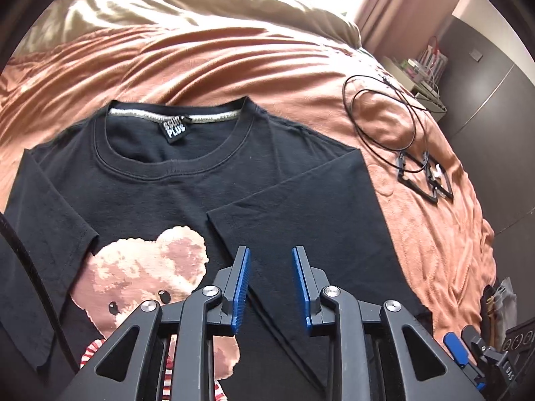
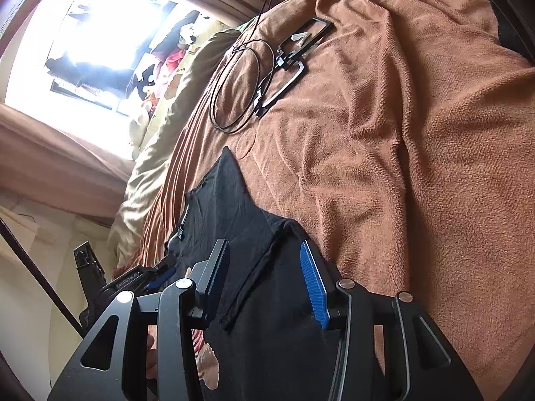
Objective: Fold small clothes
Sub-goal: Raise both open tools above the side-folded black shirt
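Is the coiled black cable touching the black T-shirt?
Apart. In the left wrist view a strip of bare orange blanket separates the black cable from the T-shirt.

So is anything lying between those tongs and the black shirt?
Nothing visible. Both the left tongs and right tongs hang open directly over the black teddy-bear T-shirt; the coiled black cable lies off to the side.

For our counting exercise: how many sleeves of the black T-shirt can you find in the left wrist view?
2. One sleeve is folded inward over the T-shirt, ahead of the left tongs. The other sleeve lies spread flat at the left edge.
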### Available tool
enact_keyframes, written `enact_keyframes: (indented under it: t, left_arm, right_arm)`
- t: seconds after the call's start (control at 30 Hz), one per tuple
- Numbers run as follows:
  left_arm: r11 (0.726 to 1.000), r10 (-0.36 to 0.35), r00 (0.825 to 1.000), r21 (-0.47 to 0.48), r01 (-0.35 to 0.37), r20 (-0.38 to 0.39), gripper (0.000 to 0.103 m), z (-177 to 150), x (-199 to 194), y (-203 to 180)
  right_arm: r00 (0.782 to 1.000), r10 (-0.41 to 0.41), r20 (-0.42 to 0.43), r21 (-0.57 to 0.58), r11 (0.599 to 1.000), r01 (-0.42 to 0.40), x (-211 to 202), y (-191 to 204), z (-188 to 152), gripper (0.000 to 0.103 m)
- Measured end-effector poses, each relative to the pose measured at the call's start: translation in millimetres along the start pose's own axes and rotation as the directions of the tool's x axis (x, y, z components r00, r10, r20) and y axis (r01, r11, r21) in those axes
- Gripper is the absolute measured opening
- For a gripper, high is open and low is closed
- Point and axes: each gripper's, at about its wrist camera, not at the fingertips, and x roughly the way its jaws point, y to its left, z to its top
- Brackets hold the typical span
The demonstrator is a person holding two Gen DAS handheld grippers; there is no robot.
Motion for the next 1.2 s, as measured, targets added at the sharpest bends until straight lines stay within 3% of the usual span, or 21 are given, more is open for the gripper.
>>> enact_keyframes:
  t: [0.27, 0.43, 0.57, 0.6, 0.63, 0.67, 0.73, 0.83, 0.93, 1.1, 1.2]
  left_arm:
    - [1.000, -0.019, 1.000, 0.001, 0.019, -0.017, 0.027, -3, 24, 7]
    - [0.999, 0.023, 0.999, -0.022, -0.023, -0.025, 0.027, -6, 38, 23]
    - [0.999, -0.016, 1.000, -0.031, 0.016, -0.016, 0.027, -9, 36, 36]
    - [1.000, -0.010, 1.000, -0.024, 0.010, -0.016, 0.027, -9, 34, 37]
    - [1.000, -0.006, 1.000, -0.017, 0.006, -0.019, 0.027, -9, 32, 38]
    - [1.000, 0.001, 1.000, -0.015, -0.001, -0.020, 0.027, -9, 30, 40]
    - [0.999, 0.033, 0.999, -0.017, -0.033, -0.016, 0.027, -8, 23, 44]
    - [0.999, 0.015, 1.000, -0.030, -0.016, -0.005, 0.027, -10, 7, 50]
    - [1.000, 0.020, 1.000, -0.013, -0.020, -0.003, 0.027, -15, -12, 49]
    - [1.000, 0.004, 1.000, 0.010, -0.004, 0.030, 0.027, -21, -59, 48]
    - [1.000, 0.007, 0.998, 0.020, -0.008, 0.055, 0.027, -23, -93, 49]
  right_arm:
    - [1.000, 0.006, 0.002, -0.040, 0.999, -0.006, 21, 11, 4, 0.042]
    - [0.999, 0.028, -0.031, -0.046, 0.998, -0.030, 45, 13, 0, 0.033]
    - [0.999, -0.012, -0.030, -0.064, 0.998, 0.010, 63, 11, -2, 0.030]
    - [0.998, -0.060, -0.023, -0.073, 0.996, 0.058, 65, 8, -3, 0.026]
    - [0.996, -0.082, -0.018, -0.063, 0.995, 0.081, 66, 4, -2, 0.010]
    - [0.997, -0.079, -0.017, -0.032, 0.996, 0.078, 65, 0, -2, 0.006]
    - [0.998, -0.069, -0.011, 0.002, 0.998, 0.069, 61, 0, -1, 0.006]
    - [0.990, -0.142, 0.014, -0.064, 0.988, 0.143, 51, 16, -3, 0.007]
    - [0.997, -0.080, -0.011, -0.035, 0.996, 0.079, 37, 25, -2, 0.007]
    - [0.998, -0.056, -0.010, -0.080, 0.995, 0.055, 0, 43, -3, 0.009]
    - [0.996, -0.085, -0.002, -0.129, 0.988, 0.084, -22, 57, -5, 0.010]
